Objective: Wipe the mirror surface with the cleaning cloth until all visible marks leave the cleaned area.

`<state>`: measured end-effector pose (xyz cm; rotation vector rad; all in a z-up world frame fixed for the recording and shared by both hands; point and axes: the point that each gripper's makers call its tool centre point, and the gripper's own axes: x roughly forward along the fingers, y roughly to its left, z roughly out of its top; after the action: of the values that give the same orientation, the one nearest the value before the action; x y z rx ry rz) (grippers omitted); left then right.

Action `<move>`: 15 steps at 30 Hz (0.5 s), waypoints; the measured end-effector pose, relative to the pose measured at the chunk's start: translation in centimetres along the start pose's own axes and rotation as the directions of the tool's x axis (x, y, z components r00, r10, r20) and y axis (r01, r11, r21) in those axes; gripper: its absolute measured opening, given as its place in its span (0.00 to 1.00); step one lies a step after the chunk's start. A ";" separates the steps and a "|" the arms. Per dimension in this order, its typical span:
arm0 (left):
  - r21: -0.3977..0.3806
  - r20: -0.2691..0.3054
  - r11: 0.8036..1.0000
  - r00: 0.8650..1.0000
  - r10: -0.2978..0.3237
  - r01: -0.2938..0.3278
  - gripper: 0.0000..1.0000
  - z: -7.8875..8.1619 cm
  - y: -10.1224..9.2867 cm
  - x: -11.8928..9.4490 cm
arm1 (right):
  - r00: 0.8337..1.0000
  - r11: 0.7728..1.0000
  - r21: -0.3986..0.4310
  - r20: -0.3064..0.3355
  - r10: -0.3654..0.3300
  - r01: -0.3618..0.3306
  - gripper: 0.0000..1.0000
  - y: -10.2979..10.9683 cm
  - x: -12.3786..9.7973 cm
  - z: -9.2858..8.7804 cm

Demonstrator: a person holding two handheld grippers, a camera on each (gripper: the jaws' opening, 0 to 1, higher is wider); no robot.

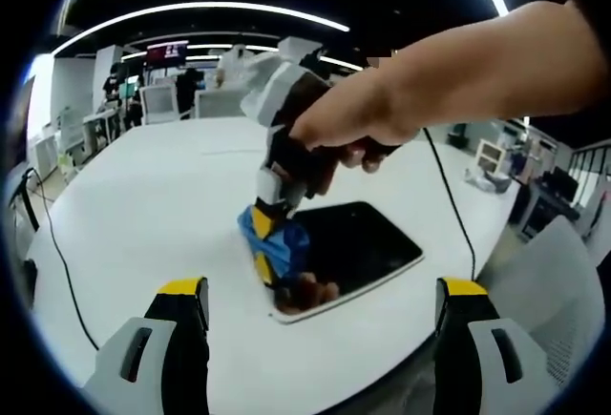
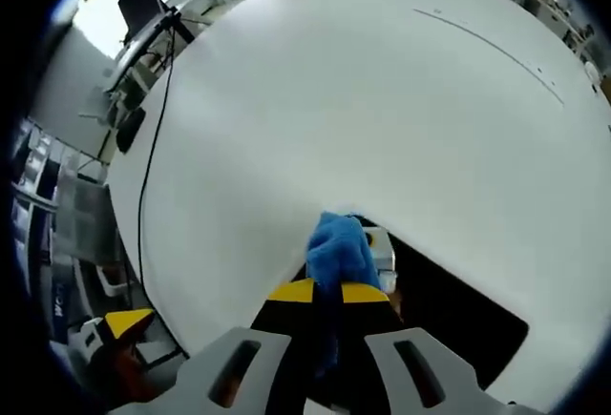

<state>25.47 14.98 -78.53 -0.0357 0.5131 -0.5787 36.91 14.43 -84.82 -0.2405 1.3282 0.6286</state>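
Observation:
A dark mirror (image 1: pixel 368 243) in a white frame lies flat on the round white table (image 1: pixel 162 196). A hand holds my right gripper (image 1: pixel 265 232) pointing down at the mirror's left end, shut on a blue cleaning cloth (image 1: pixel 288 241) that presses on the glass there. In the right gripper view the cloth (image 2: pixel 339 243) bunches between the yellow-tipped jaws of the right gripper (image 2: pixel 329 293), over the mirror's corner (image 2: pixel 449 324). My left gripper (image 1: pixel 323 291) hovers in front of the mirror, open with nothing between its jaws.
A black cable (image 1: pixel 59 253) runs across the table's left side, and another cable (image 1: pixel 456 210) trails off behind the mirror. Chairs and desks (image 1: pixel 172 100) stand beyond the far table edge. The table edge and floor (image 2: pixel 95 234) lie close at the left of the right gripper view.

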 end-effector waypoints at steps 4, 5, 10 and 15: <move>0.001 0.001 1.000 1.000 0.001 -0.001 0.99 0.0 0.0 0.0 | 1.000 1.000 -0.015 -0.001 -0.003 0.003 0.01 0.4 -0.2 -0.5; 0.000 0.001 1.000 1.000 0.001 -0.001 0.99 0.0 0.0 0.0 | 1.000 1.000 -0.022 -0.002 -0.005 0.005 0.01 0.5 -0.3 -0.7; -0.002 0.000 1.000 1.000 0.000 0.000 0.99 0.0 0.0 0.0 | 1.000 0.997 -0.069 -0.010 -0.021 0.021 0.02 1.0 -0.5 -1.2; -0.004 0.001 1.000 1.000 0.002 -0.001 0.99 0.1 0.0 0.0 | 1.000 0.997 -0.078 -0.011 -0.021 0.020 0.02 0.6 0.1 -0.9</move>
<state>25.50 14.99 -78.47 -0.0390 0.5133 -0.5763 35.82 14.52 -85.05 -0.3209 1.3122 0.6634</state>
